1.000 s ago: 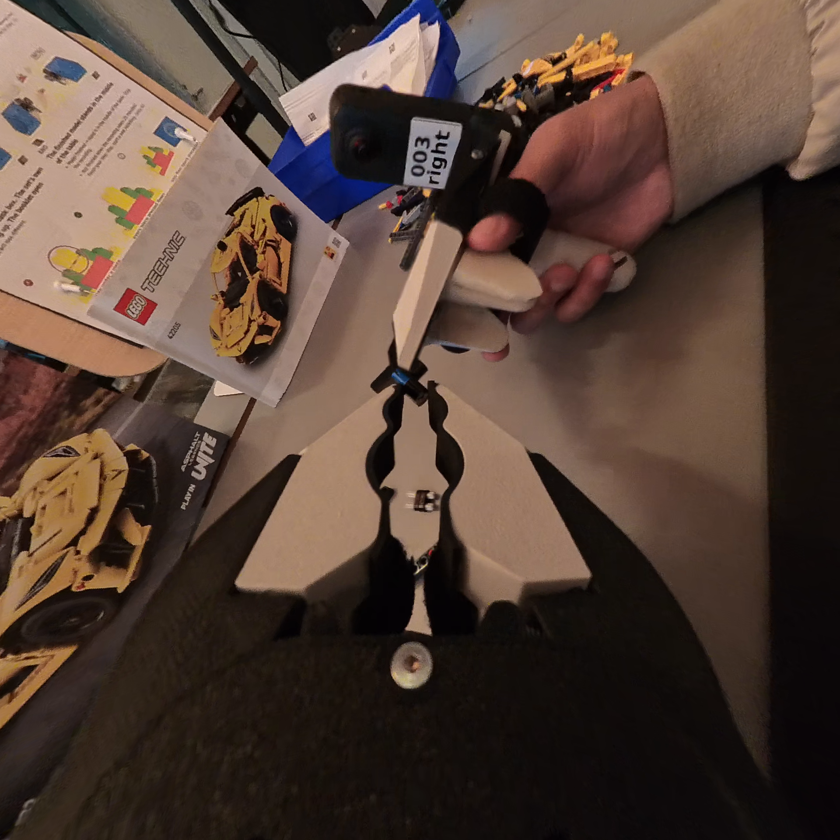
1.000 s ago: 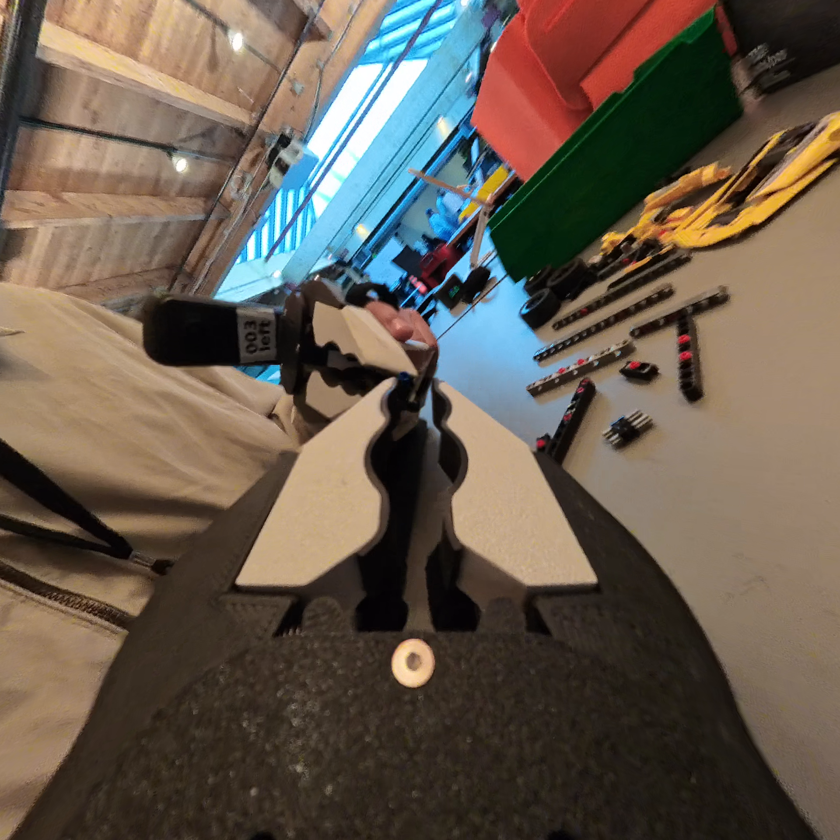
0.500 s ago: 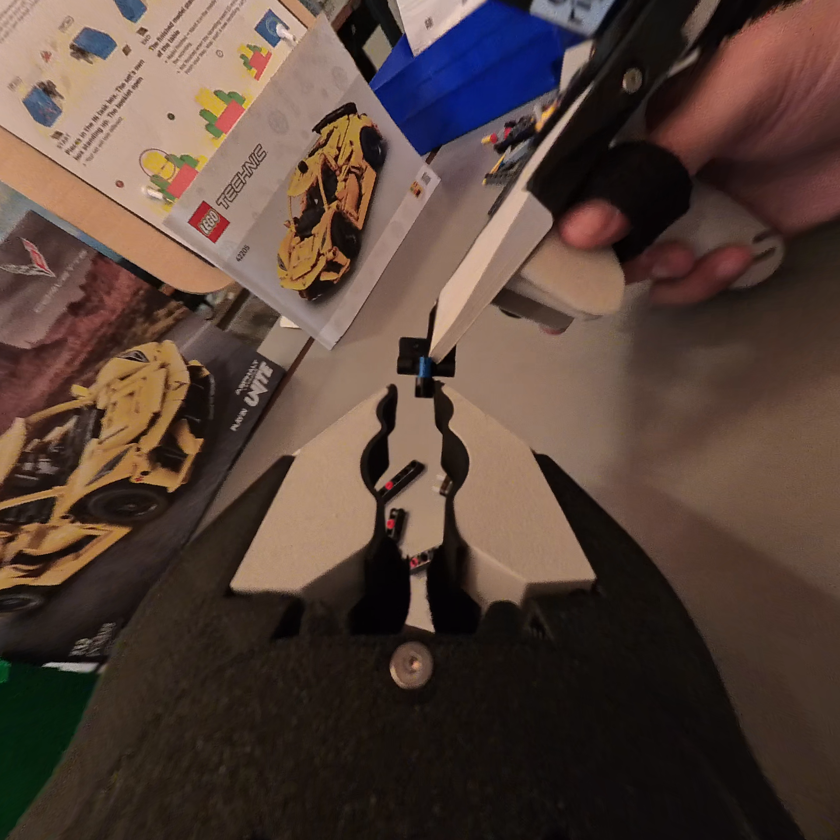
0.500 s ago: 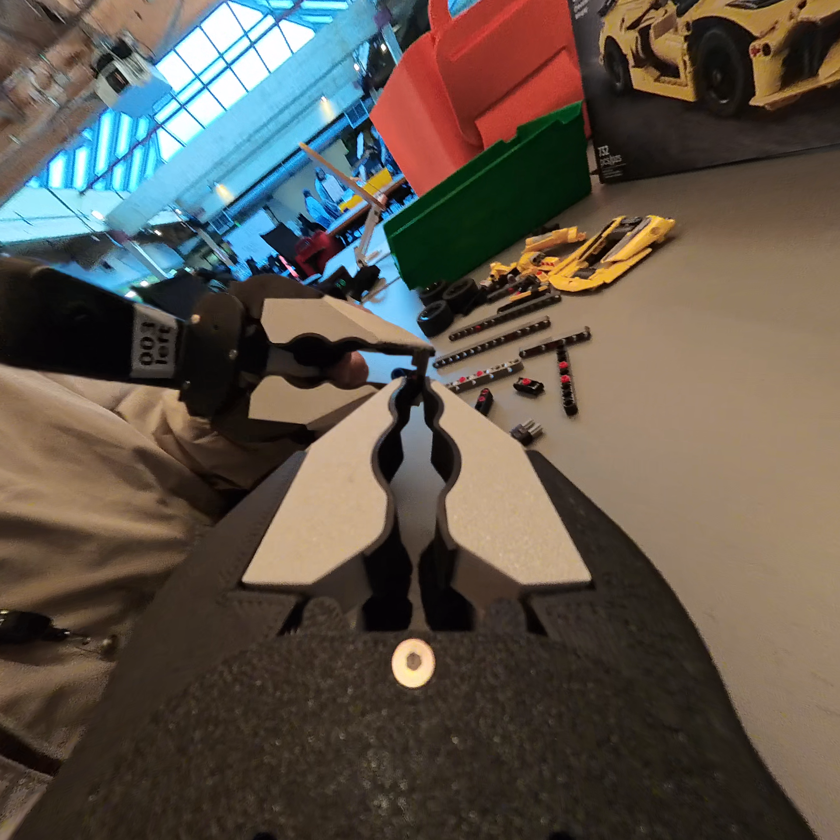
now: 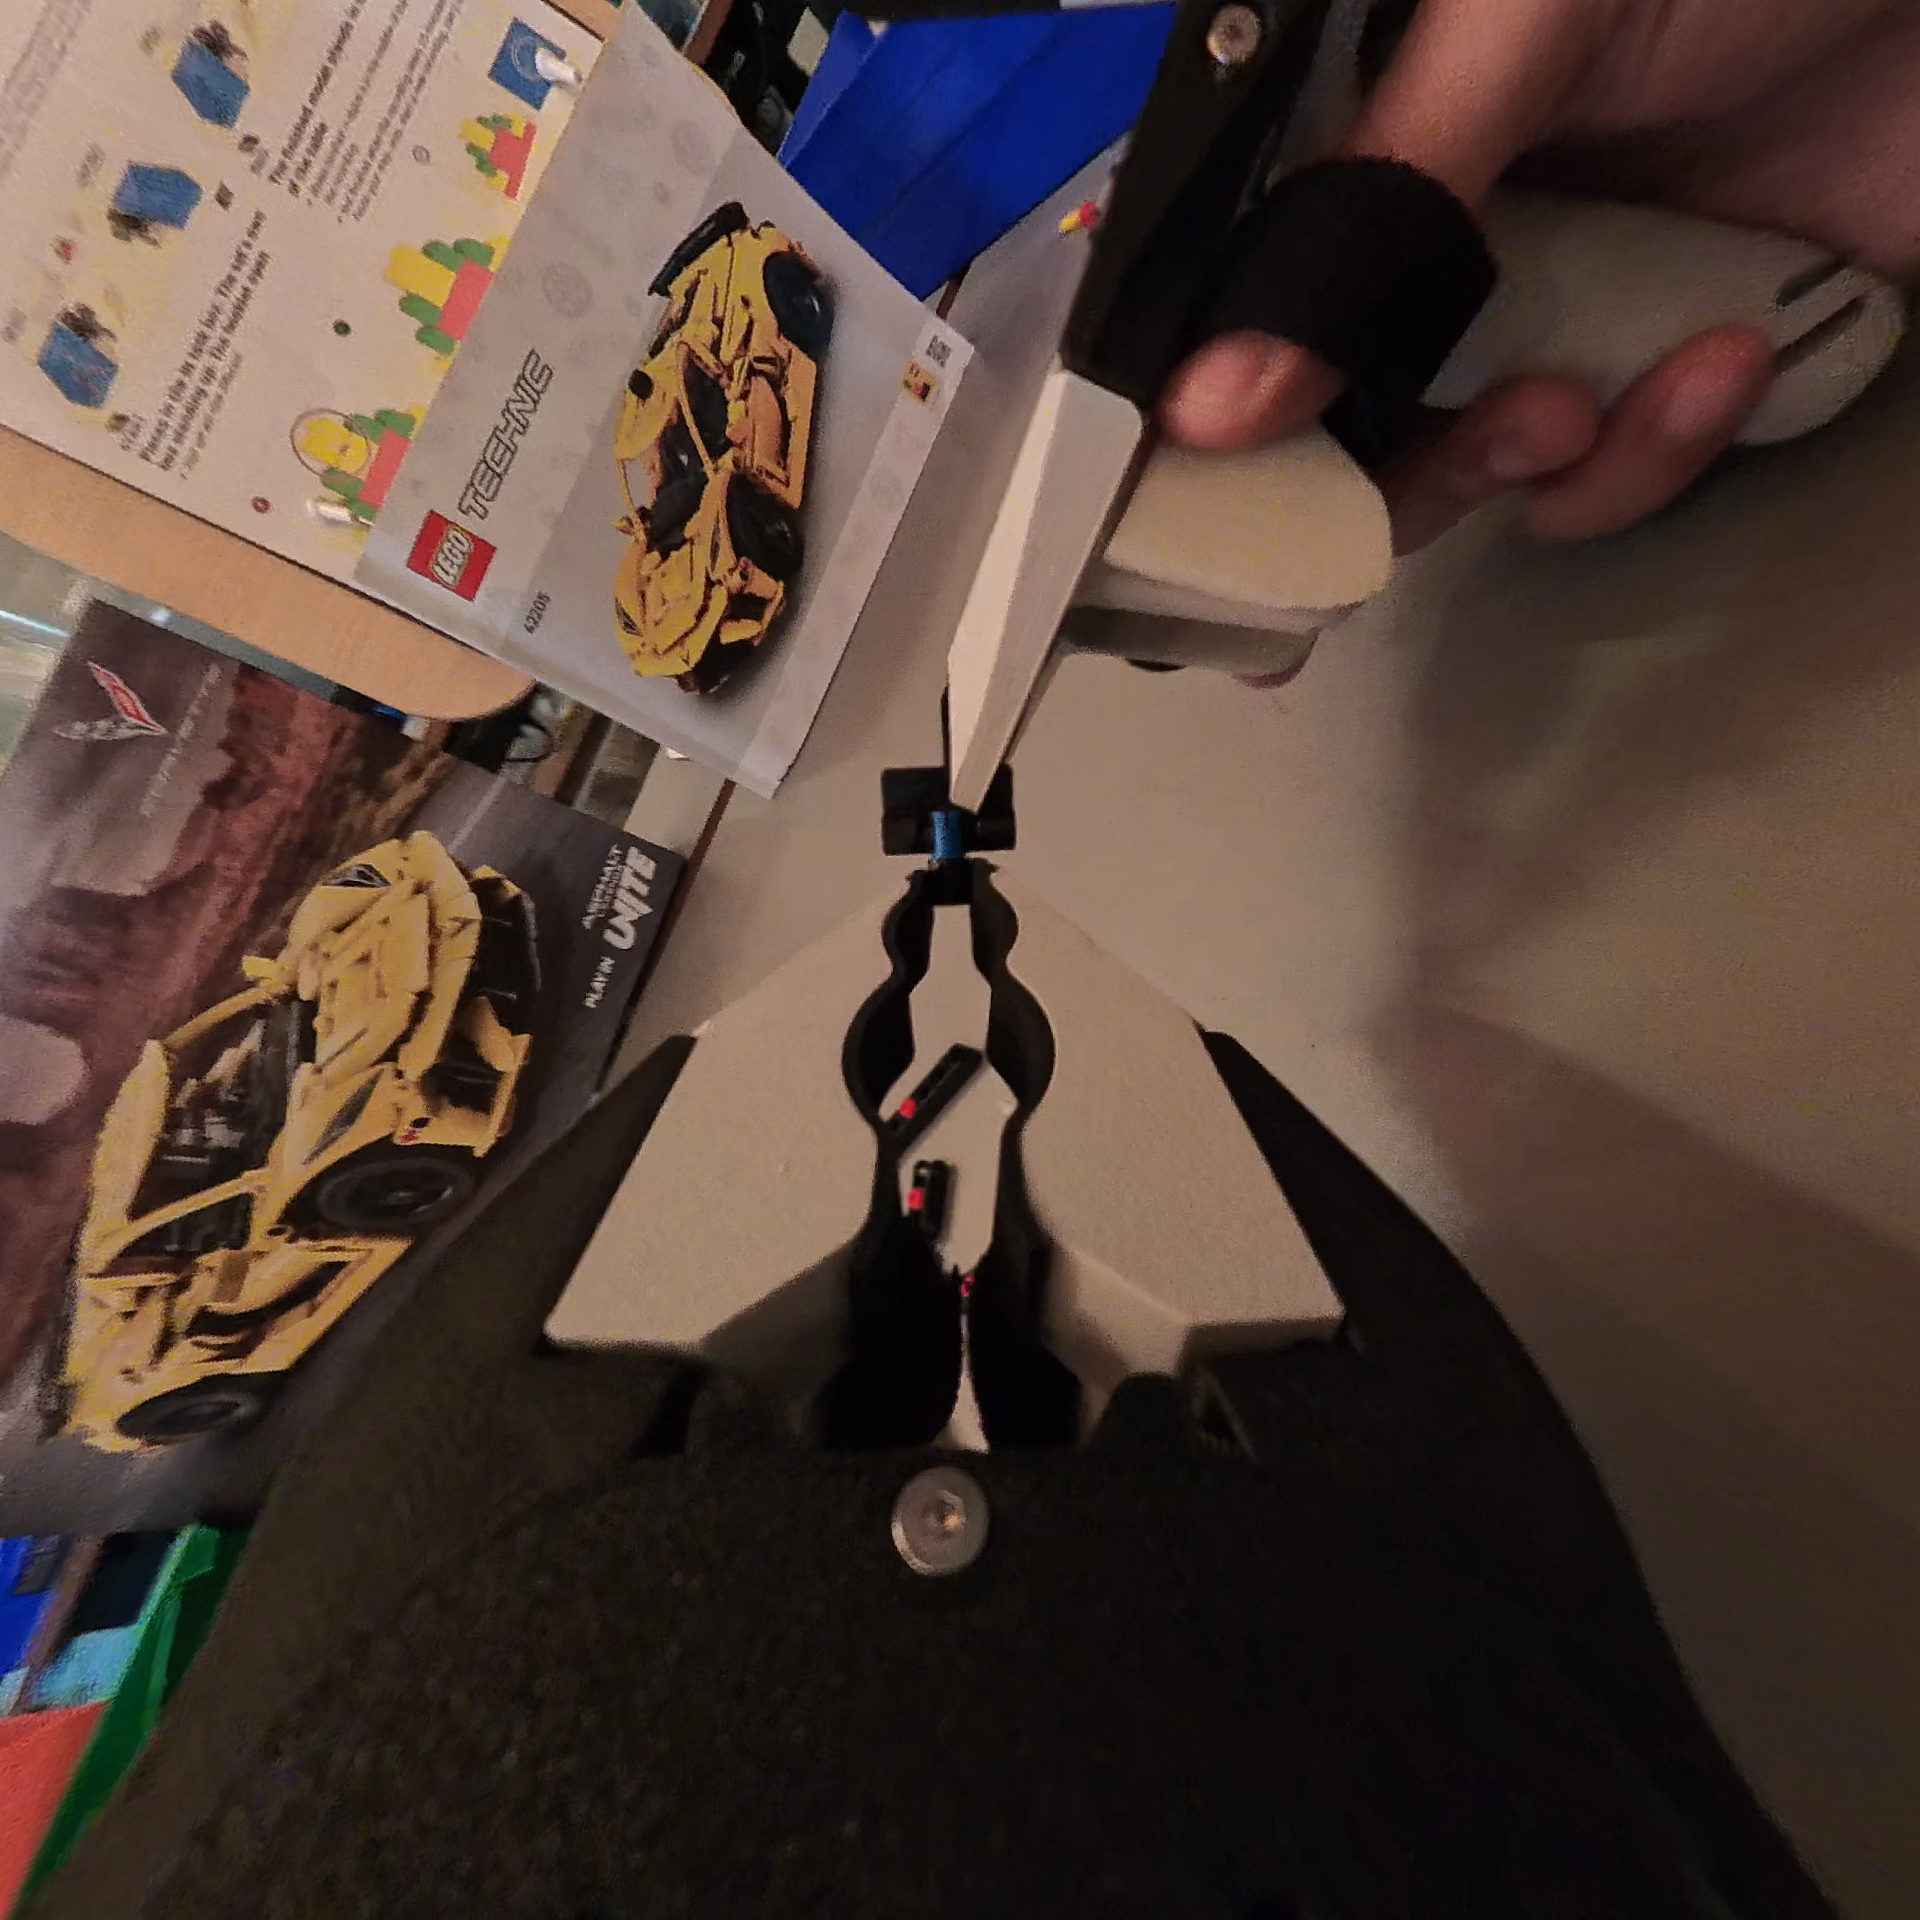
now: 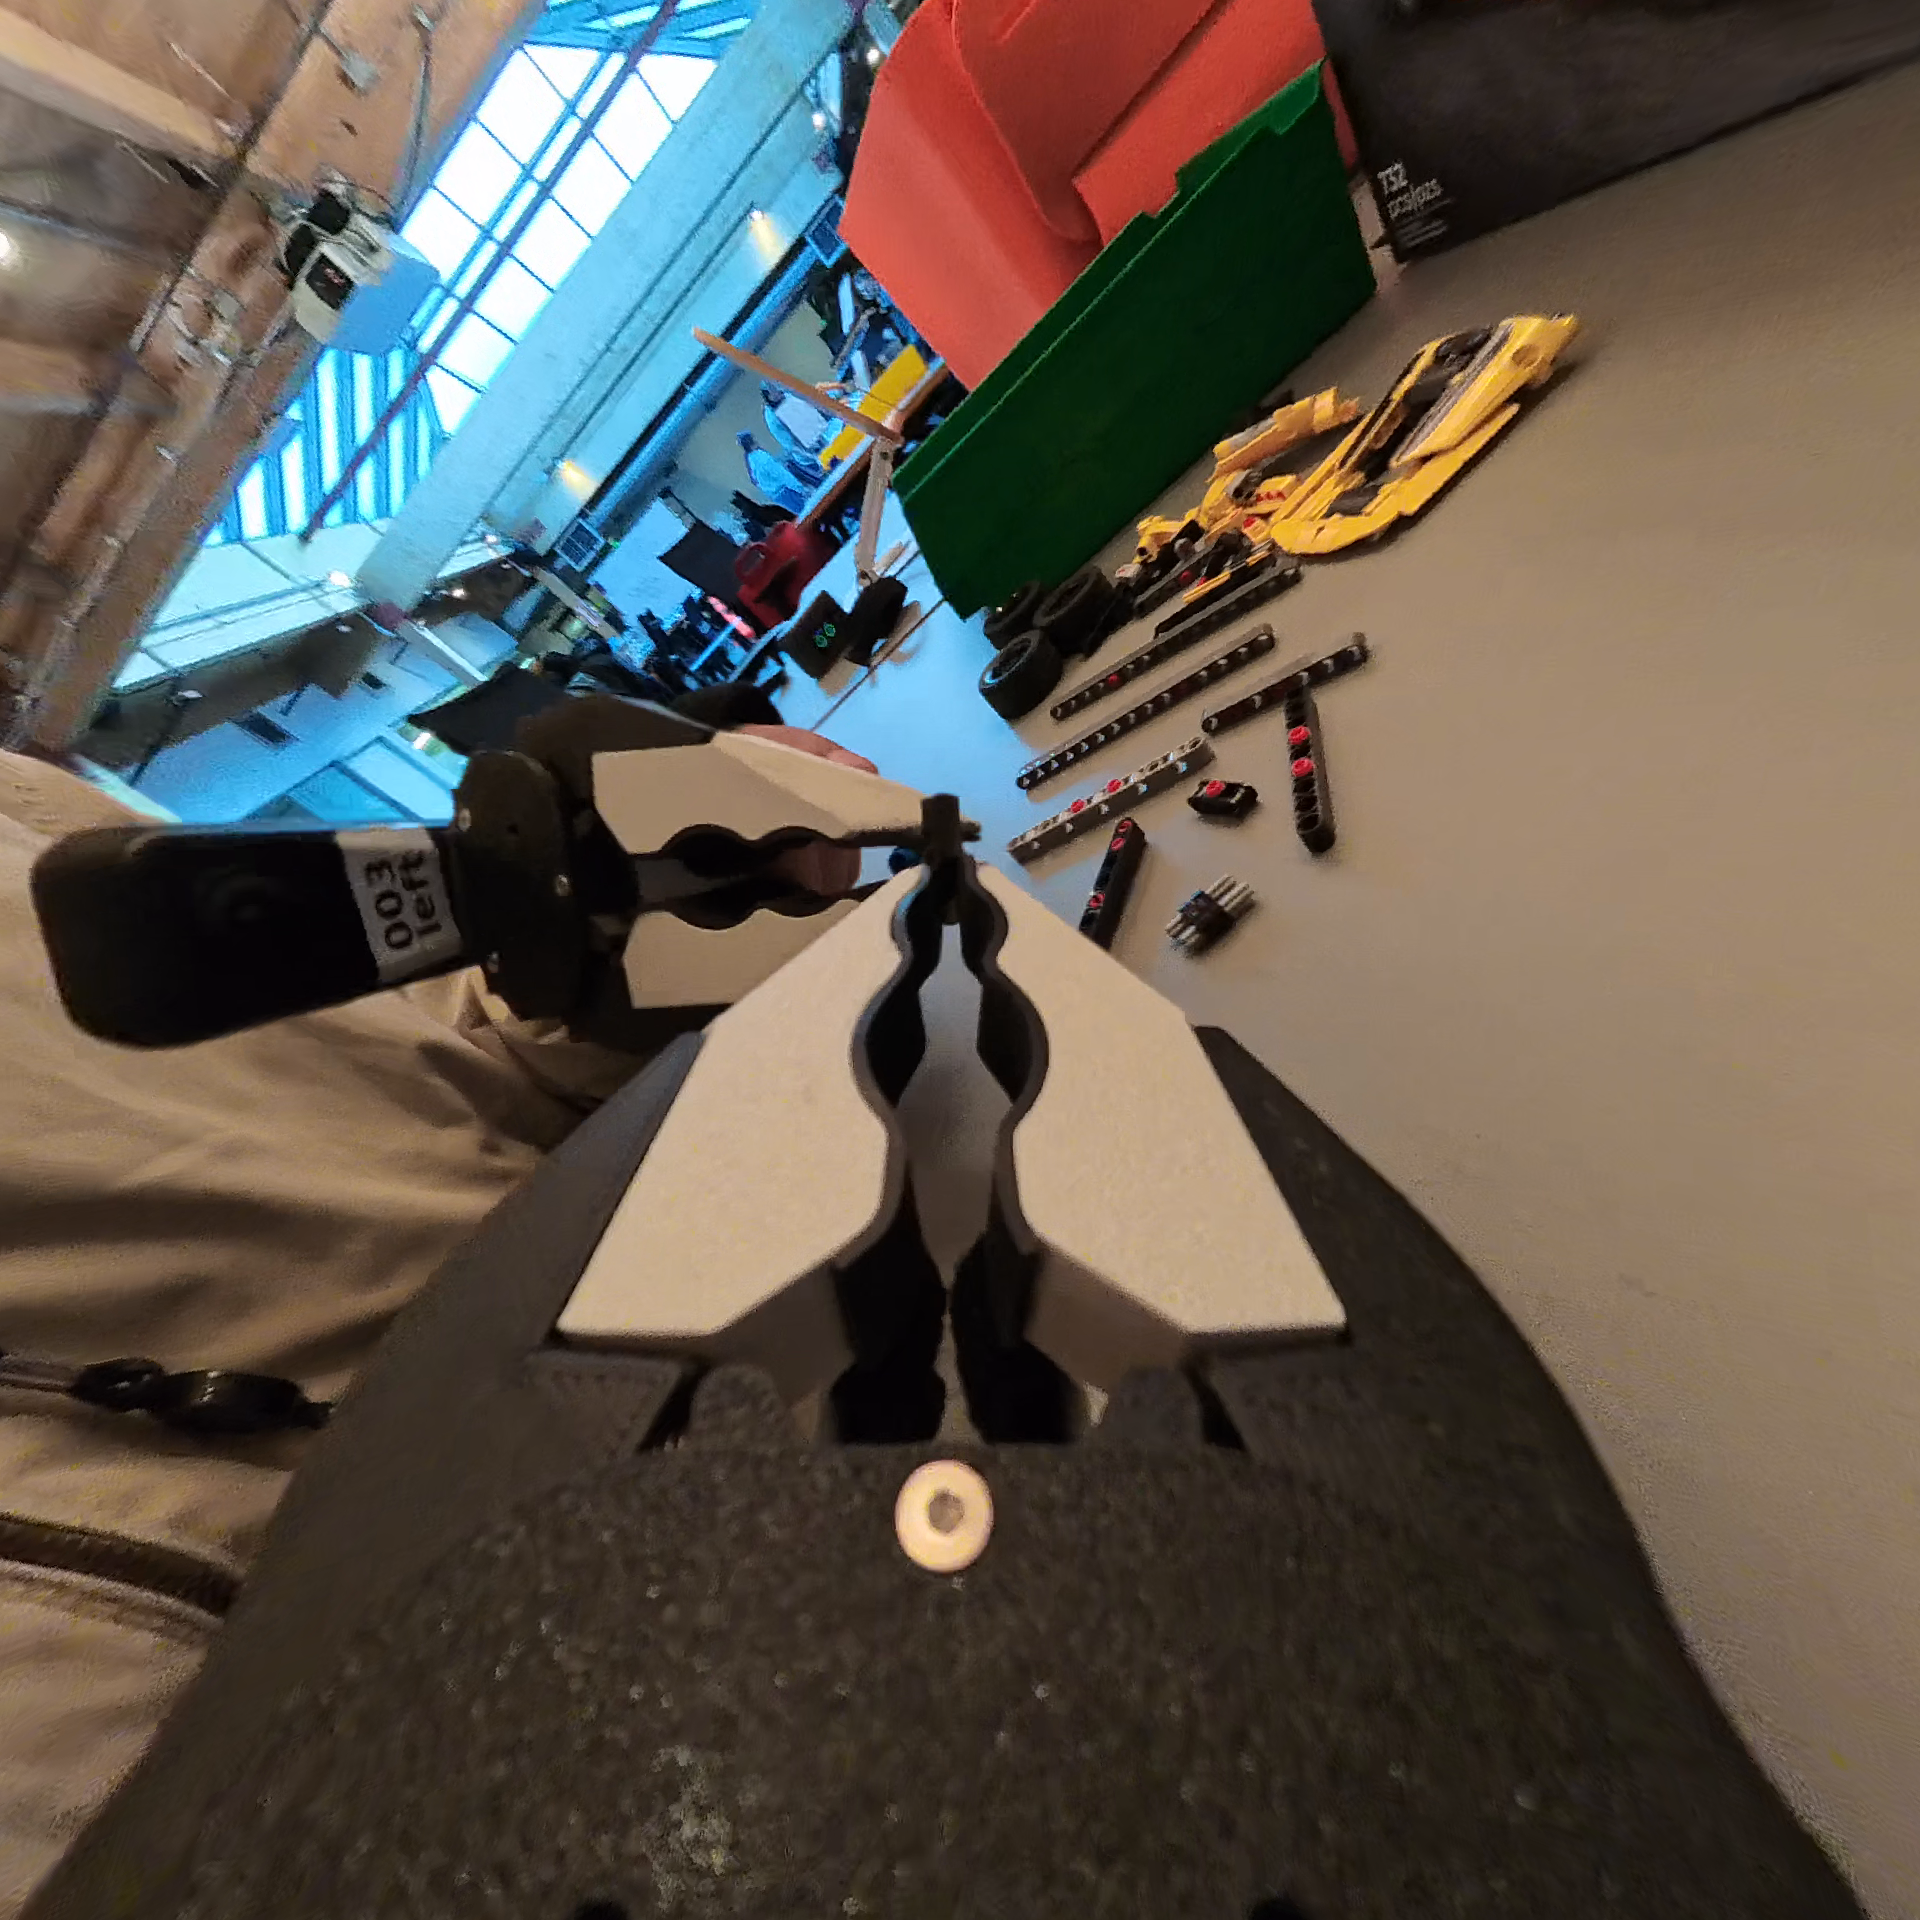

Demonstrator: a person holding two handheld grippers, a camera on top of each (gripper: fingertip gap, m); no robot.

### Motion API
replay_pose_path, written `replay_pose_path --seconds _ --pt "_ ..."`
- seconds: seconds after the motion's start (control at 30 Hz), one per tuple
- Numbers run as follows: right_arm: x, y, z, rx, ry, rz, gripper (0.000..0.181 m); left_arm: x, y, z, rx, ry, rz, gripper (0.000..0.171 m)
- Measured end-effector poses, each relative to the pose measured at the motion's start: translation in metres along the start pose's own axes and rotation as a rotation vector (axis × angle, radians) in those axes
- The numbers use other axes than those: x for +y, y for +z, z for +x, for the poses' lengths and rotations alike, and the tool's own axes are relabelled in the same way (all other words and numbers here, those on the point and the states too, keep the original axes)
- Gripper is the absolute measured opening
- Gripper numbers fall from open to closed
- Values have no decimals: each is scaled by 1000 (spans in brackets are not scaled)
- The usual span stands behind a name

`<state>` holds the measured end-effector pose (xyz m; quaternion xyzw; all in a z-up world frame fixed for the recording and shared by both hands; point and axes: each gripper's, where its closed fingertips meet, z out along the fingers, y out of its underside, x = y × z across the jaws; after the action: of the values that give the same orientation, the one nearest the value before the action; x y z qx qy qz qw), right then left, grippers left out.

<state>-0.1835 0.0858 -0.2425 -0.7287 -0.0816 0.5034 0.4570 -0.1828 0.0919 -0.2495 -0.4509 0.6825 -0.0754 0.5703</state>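
Note:
In the left wrist view my left gripper [image 5: 945, 896] is shut on a blue pin [image 5: 943, 831] that sits in a small black connector piece [image 5: 902, 812]. My right gripper [image 5: 974, 774] comes in from the upper right, held by a hand [image 5: 1538, 436], and pinches the same black piece from above. In the right wrist view my right gripper [image 6: 943, 881] is shut on the black piece [image 6: 943, 821], and the left gripper [image 6: 916, 837] reaches in from the left to meet it. Both are held in the air above the grey table [image 6: 1558, 935].
An instruction booklet [image 5: 665, 436] and a box with a yellow car picture [image 5: 291, 1091] lie to the left. On the table are black beams [image 6: 1164, 686], tyres [image 6: 1023, 665], small pins [image 6: 1210, 909], a yellow car body [image 6: 1392, 447], and a green bin [image 6: 1143, 416].
Both grippers have stayed joined on the small piece while turning. The right gripper has come closer in the left wrist view, and the table parts have swung into fuller view on the right.

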Motion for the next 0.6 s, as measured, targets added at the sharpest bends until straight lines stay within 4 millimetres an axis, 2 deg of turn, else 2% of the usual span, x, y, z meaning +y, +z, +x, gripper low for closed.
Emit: replay_pose_path --seconds 0.2,0.53,0.57,0.6 --pt "0 -2 10 138 -96 3 0 5 9 0 -29 -52 -28 7" --pt "3 -12 11 146 -51 18 0 5 12 4 -31 -35 -17 8" --pt "-1 -18 13 155 -57 40 0 25 12 -7 -82 -20 -109 4" --pt "-20 -41 16 154 -27 154 0 61 5 -27 -148 -24 -229 6"
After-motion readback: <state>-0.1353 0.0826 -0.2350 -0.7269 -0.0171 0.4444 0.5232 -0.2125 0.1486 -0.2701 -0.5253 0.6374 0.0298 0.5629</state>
